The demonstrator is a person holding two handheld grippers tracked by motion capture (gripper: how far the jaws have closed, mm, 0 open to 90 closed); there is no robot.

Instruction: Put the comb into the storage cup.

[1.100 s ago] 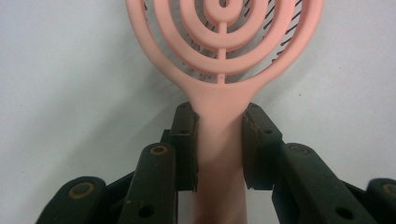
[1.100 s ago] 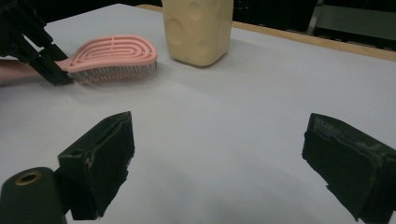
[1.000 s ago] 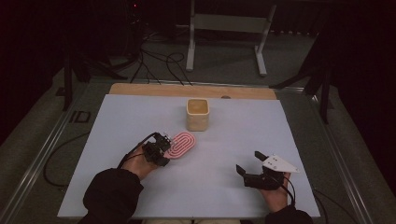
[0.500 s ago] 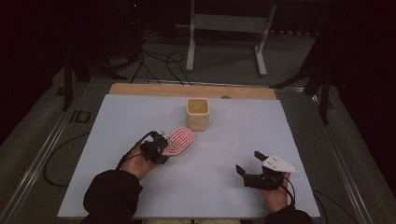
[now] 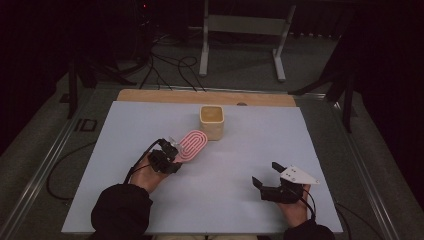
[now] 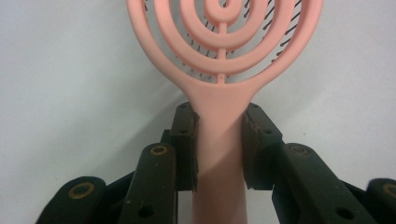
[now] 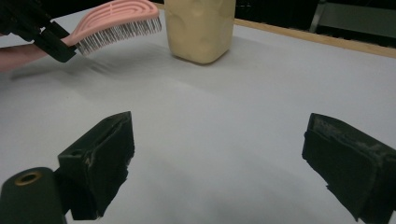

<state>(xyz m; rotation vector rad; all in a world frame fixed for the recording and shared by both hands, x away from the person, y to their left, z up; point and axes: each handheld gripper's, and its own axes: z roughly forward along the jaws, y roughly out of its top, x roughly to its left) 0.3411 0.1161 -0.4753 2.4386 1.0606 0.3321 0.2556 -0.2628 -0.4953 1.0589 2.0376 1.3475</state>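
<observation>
One pink brush (image 5: 192, 145), handle clamped in left gripper (image 5: 169, 156), bristles down, near one cream cup (image 5: 212, 121). Right gripper (image 5: 270, 181) wide open, empty, over white tabletop (image 5: 220, 195).

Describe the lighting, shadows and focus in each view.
High view: the white table is evenly lit, the room beyond nearly black. Left gripper view: the pink brush is sharp, its black bristles showing through the slots; no glare. Right gripper view: the near pads look soft, and the cream cup casts a faint shadow.
</observation>
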